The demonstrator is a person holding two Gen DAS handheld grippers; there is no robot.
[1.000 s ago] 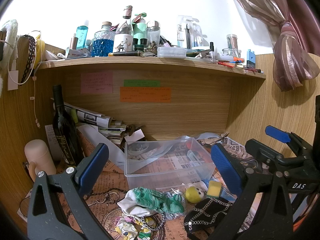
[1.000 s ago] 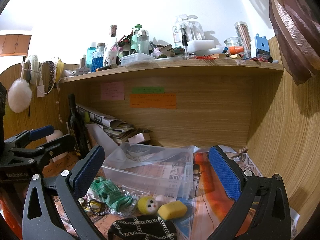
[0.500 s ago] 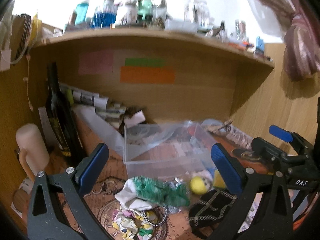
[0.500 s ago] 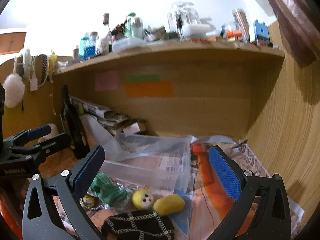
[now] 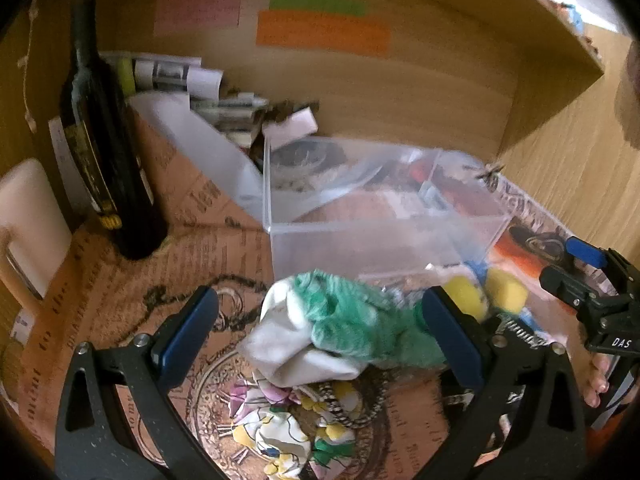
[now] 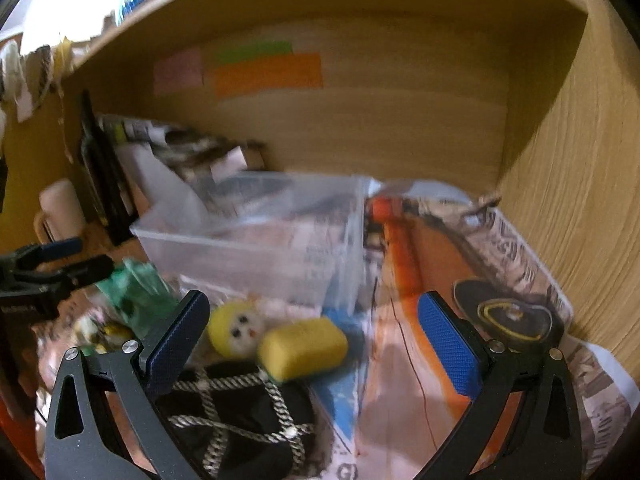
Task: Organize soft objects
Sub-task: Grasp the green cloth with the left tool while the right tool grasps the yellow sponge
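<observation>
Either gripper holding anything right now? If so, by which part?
Nothing held. The left gripper is open above the green-and-white cloth bundle; the right gripper is open over the yellow sponge.

The table is covered with printed newspaper-style paper. On it stand a clear plastic box and a dark bottle. Before the box lie a green-and-white cloth, yellow sponge and black chain-patterned pouch.

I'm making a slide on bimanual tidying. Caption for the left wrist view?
Open left gripper poised over a green-and-white cloth bundle in front of a clear plastic bin.
</observation>
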